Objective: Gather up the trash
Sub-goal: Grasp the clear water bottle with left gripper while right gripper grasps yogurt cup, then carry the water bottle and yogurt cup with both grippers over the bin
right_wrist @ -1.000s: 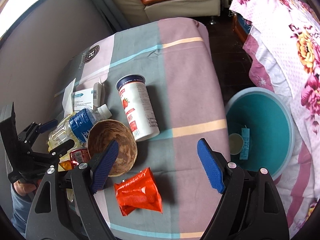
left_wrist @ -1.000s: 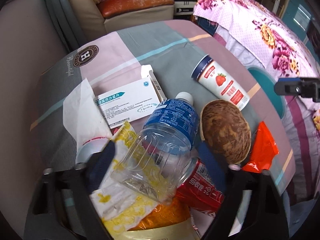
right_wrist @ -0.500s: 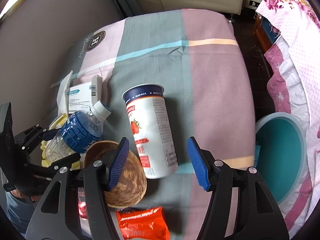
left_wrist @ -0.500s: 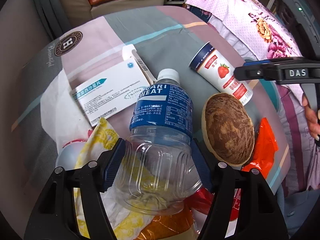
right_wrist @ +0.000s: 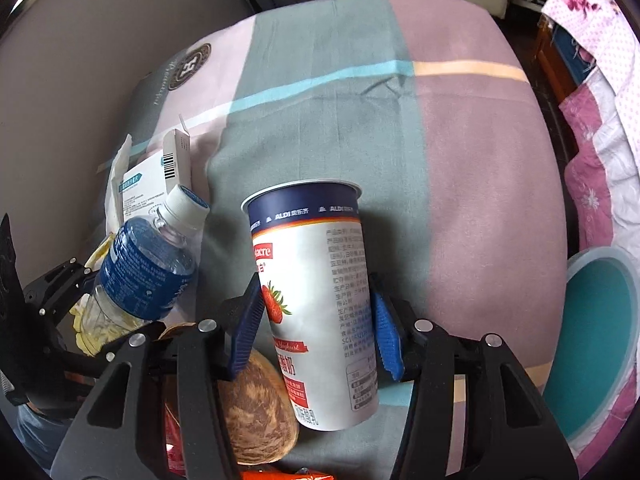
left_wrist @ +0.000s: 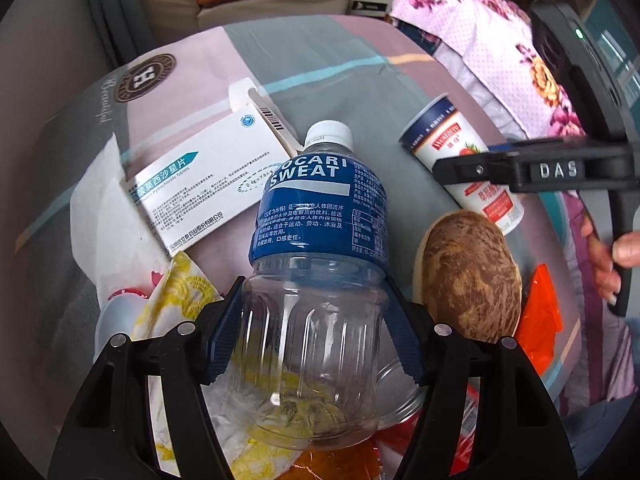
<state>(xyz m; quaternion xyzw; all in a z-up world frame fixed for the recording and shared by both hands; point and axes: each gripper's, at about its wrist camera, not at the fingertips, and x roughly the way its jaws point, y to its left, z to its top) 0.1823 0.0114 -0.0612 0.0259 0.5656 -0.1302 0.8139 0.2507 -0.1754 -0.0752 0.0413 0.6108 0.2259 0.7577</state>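
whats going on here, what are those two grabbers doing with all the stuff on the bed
A person is clearing trash off a bedspread with a handheld gripper in each hand. The left gripper has its pads against the clear lower part of an empty plastic bottle. The right gripper is closing around a strawberry yogurt cup lying on its side. A brown bowl, a medicine box, wrappers and a teal bin beside the bed are also there.
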